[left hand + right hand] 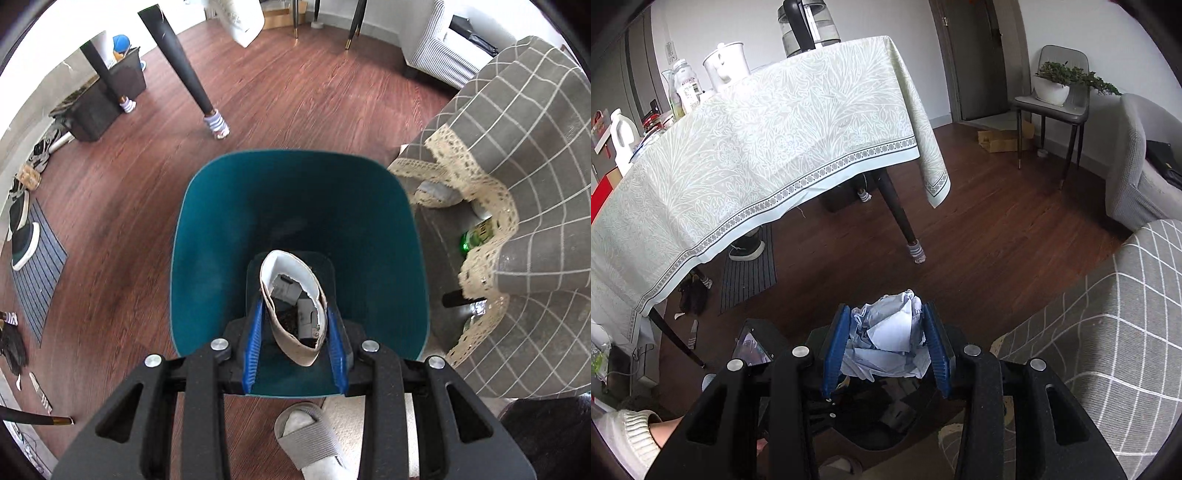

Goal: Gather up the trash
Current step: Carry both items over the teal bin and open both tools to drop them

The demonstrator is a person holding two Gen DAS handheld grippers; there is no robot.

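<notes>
Two pieces in hand | our left tool clamped a paper cup over the bin | our right tool clamped crumpled paper | neither dropped yet

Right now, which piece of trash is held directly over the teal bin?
The squashed paper cup in the left gripper; the right gripper's crumpled paper shows floor behind.

The teal bin's mouth gapes unobstructed, open wood floor beyond, hemmed by a lace-edged checked cloth at right and a sock-footed table leg behind.
</notes>
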